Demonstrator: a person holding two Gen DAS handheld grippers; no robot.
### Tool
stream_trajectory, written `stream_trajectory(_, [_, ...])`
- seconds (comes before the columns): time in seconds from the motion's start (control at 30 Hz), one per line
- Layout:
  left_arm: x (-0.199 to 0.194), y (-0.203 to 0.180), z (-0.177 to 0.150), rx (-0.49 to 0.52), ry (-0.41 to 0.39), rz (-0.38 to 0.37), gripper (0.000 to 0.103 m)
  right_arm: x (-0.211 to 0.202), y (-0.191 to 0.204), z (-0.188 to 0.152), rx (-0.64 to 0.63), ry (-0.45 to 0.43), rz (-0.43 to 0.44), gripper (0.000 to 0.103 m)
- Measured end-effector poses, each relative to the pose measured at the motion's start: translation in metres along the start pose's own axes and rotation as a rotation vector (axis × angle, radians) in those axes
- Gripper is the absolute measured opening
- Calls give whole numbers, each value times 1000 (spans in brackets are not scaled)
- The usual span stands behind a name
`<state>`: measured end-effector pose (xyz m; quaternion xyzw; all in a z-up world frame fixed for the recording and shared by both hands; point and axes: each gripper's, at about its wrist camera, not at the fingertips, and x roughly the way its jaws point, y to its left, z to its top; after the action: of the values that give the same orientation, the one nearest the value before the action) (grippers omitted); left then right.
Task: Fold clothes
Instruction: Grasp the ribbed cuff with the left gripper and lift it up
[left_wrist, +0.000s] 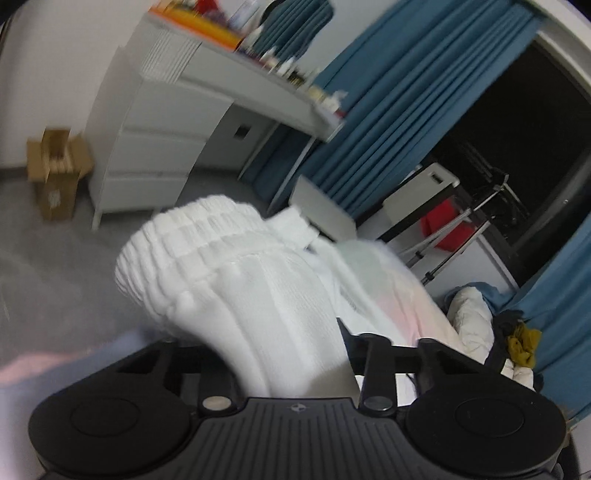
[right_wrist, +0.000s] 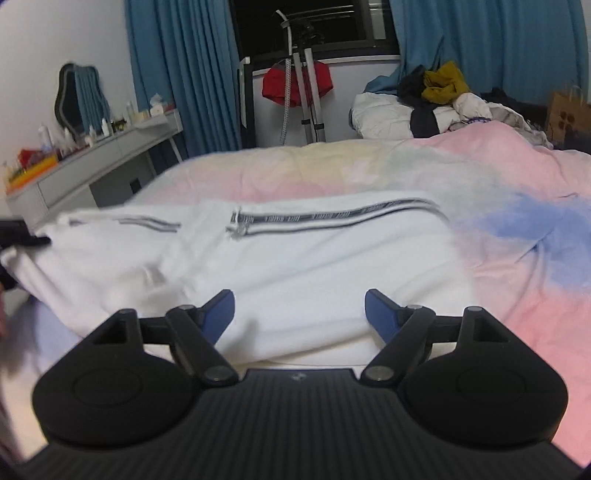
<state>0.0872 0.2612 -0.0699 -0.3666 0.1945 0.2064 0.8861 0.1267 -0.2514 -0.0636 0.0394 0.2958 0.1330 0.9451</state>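
White trousers (right_wrist: 295, 258) with dark side stripes lie across the pastel bedspread (right_wrist: 517, 280) in the right wrist view. My right gripper (right_wrist: 300, 314) is open just above the near edge of the trousers, blue pads (right_wrist: 221, 310) apart, holding nothing. My left gripper (left_wrist: 295, 354) is shut on the ribbed elastic waistband end of the trousers (left_wrist: 207, 266) and lifts it; the cloth hides its fingertips. The left gripper's tip also shows at the left edge of the right wrist view (right_wrist: 22, 236).
A grey dressing table (right_wrist: 92, 162) with bottles and a mirror stands left of the bed. A cardboard box (left_wrist: 55, 170) sits on the floor. A pile of clothes (right_wrist: 443, 96) lies at the head of the bed. Blue curtains (right_wrist: 177, 74) and a steamer stand (right_wrist: 299, 74) are behind.
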Motion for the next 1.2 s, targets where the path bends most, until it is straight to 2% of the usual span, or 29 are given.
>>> stream_trajectory(0.07, [-4,-9,-3,22,-24,-15,28,-18,-7,5,1,10,-33,79])
stream_trajectory(0.13, [-13,-23,-5,66,-58,-34,26,-38,-18,5,15,-1,-51,79])
stream_trajectory(0.27, [-35,-59,-14,188,-133,-79,23,-57,-50,-6,136,-31,-81,79])
stream_trajectory(0.4, [-65,-115,-35,313,-227,-136,22,-52,-71,-1,187,-47,-99,79])
stream_trajectory(0.53, [-94,-192,-76,434,-303,-235,21,-46,-88,2,227,-60,-109,79])
stream_trajectory(0.7, [-114,-293,-150,500,-310,-361,21,-45,-117,-1,315,-66,-122,79])
stream_trajectory(0.83, [-117,-349,-239,643,-290,-439,21,-54,-145,0,406,-111,-124,79])
stream_trajectory(0.97, [-98,-364,-345,897,-160,-457,19,-55,-170,-3,478,-135,-106,79])
stream_trajectory(1.03, [-88,-362,-386,1025,-85,-444,18,-53,-183,-7,530,-137,-78,79])
stream_trajectory(1.13, [-88,-354,-418,1163,-134,-438,18,-45,-201,-14,630,-127,-17,81])
stream_trajectory(1.2, [-86,-357,-420,1183,-126,-443,19,-38,-210,-17,710,-113,44,81])
